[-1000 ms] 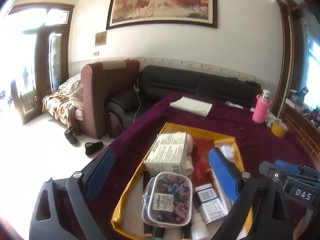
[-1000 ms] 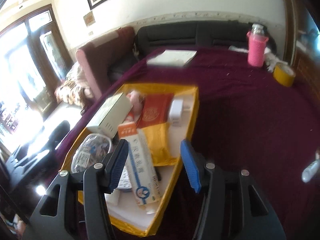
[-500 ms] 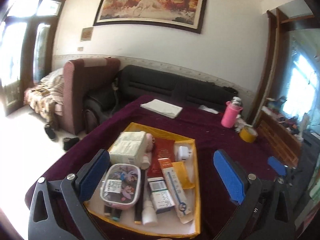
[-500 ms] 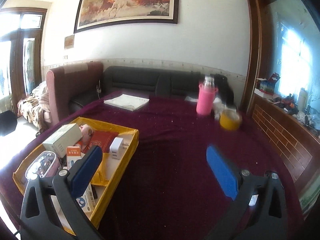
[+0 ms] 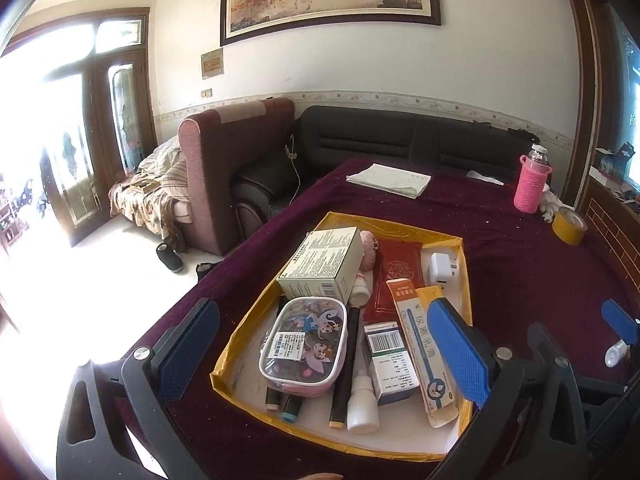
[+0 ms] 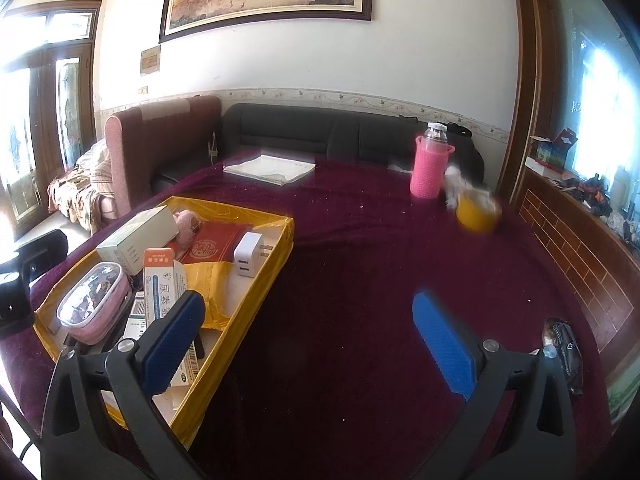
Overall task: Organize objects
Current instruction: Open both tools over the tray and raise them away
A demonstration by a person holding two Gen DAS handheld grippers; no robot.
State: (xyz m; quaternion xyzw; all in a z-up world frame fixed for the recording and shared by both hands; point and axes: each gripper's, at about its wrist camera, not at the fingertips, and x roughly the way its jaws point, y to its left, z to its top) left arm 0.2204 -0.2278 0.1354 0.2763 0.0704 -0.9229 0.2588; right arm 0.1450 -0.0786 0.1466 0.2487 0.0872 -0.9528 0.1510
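A yellow-rimmed tray (image 5: pixel 394 229) sits on the maroon tablecloth and holds several items: a white box (image 5: pixel 322 264), a clear cartoon pouch (image 5: pixel 304 344), a long orange-and-white box (image 5: pixel 420 344), a red packet (image 5: pixel 400 276), a white charger (image 5: pixel 442 268) and small bottles. My left gripper (image 5: pixel 320 354) is open and empty, held above the tray's near end. My right gripper (image 6: pixel 308 346) is open and empty over bare cloth, right of the tray (image 6: pixel 260 292). Its tip (image 5: pixel 618 320) shows at the right edge of the left wrist view.
A pink bottle (image 6: pixel 430 168), a yellow tape roll (image 6: pixel 478 216) and a folded white paper (image 6: pixel 270 168) lie at the table's far side. A dark packet (image 6: pixel 564 344) lies at the right edge by a brick ledge. Sofas stand beyond the table.
Both grippers have swung and steadied: the left now looks down over the tray from nearer, the right has shifted slightly and stays beside the tray. Both stay open and empty.
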